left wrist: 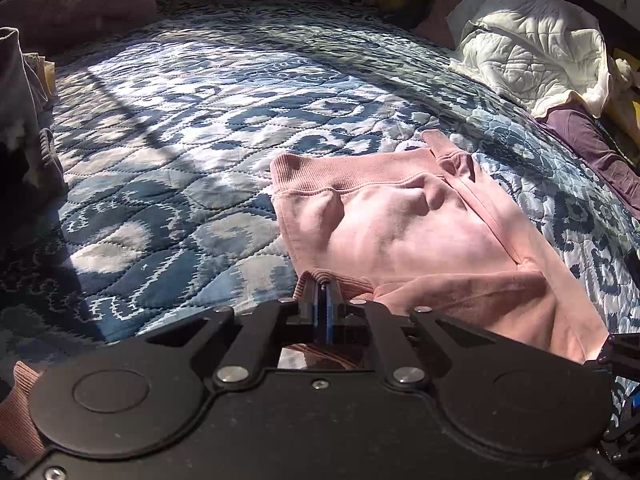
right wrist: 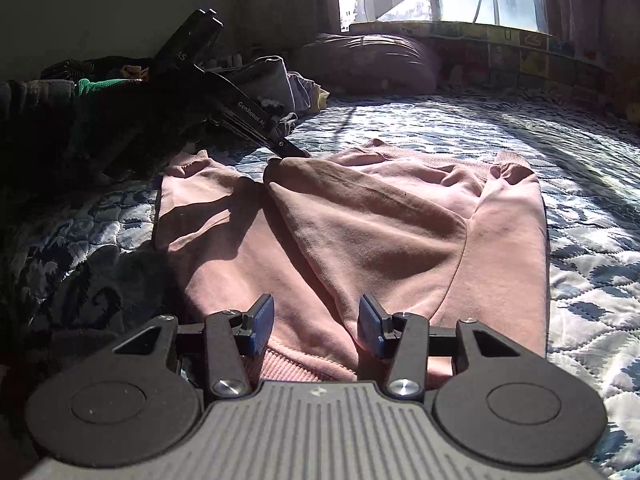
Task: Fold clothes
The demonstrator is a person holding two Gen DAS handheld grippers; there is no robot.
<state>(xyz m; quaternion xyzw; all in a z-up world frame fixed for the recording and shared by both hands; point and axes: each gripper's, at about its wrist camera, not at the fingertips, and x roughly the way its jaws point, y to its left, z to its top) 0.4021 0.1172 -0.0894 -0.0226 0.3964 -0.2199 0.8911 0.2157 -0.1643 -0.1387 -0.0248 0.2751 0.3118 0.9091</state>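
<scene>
**Pink sweatshirt part-folded on the bed; left gripper pinching a ribbed cuff**

Location: the pink sweatshirt (right wrist: pixel 360 232) lies on the blue patterned quilt (left wrist: pixel 180 128) of the bed, towards its near edge in the left wrist view. Both sleeves are laid inward over the body; one lies diagonally across it.

Left gripper (left wrist: pixel 325 286): jaws pressed together on a ribbed cuff (left wrist: pixel 344 282) of the garment. In the right wrist view its body slopes down from the upper left, its tip meeting the cloth at the end of the diagonal sleeve.

Right gripper (right wrist: pixel 316 322): jaws spread, holding nothing, poised low over the ribbed edge nearest it, pointing along the garment.

Step in hand, as judged: laying a sleeve across the body. The next move appears to call for placing the held cuff flat and releasing it, then smoothing; the fabric looks thick and soft, so ridges may persist.

Elsewhere: a pile of other clothes (right wrist: pixel 276 80) sits at the bed's far left side.
</scene>
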